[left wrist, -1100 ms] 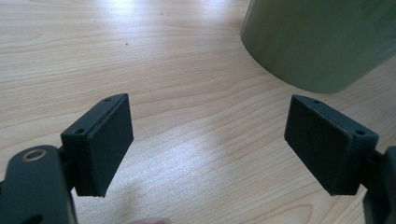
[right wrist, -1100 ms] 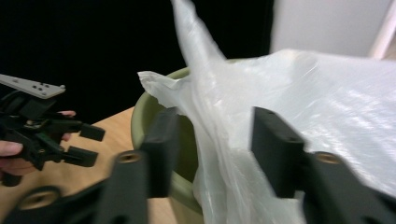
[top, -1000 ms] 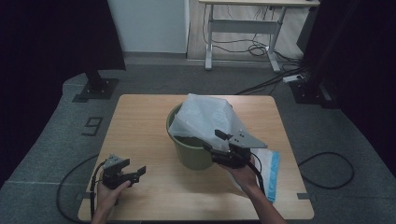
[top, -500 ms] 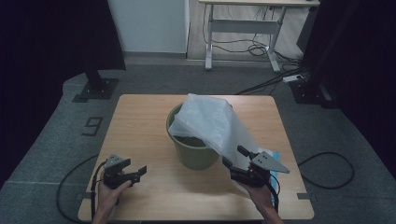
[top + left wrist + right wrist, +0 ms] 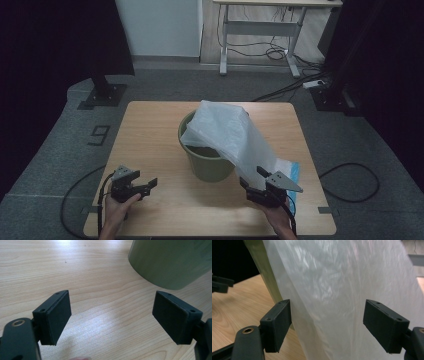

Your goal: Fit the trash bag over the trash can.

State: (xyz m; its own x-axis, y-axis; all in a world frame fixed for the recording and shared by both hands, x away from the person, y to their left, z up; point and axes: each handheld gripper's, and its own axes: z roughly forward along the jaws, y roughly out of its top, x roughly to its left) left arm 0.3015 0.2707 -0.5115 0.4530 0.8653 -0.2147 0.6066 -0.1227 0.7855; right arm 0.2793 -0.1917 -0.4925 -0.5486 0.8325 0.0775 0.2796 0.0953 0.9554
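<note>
An olive-green bucket [image 5: 206, 162] is seen standing upright near the middle of the wooden tabletop [image 5: 150, 130]. A translucent white plastic bag [image 5: 230, 132] is draped over its rim and hangs down its right side as far as the tabletop, where its lower end lies over a flat white and blue packet [image 5: 289, 172] near the right edge.

The left tool [image 5: 144, 187] is held in the person's left hand [image 5: 116, 214] at the front left of the tabletop, well apart from the bucket. Its jaws are spread wide with nothing between them; in the left gripper view bare wood is seen between the two black pads [image 5: 58, 315], and the bucket's side [image 5: 172, 262] is seen at the upper right.

The right tool [image 5: 256, 179] is held in the person's right hand [image 5: 276, 216] at the front right, just beside the hanging bag. Its jaws are likewise spread, and nothing is pinched. In the right gripper view the bag [image 5: 342, 295] hangs close in front of the gap, with the bucket wall [image 5: 265, 272] at its left; whether the left pad touches the plastic cannot be told.

A cable [image 5: 75, 200] trails off the front left edge of the tabletop onto the grey floor [image 5: 60, 150]
</note>
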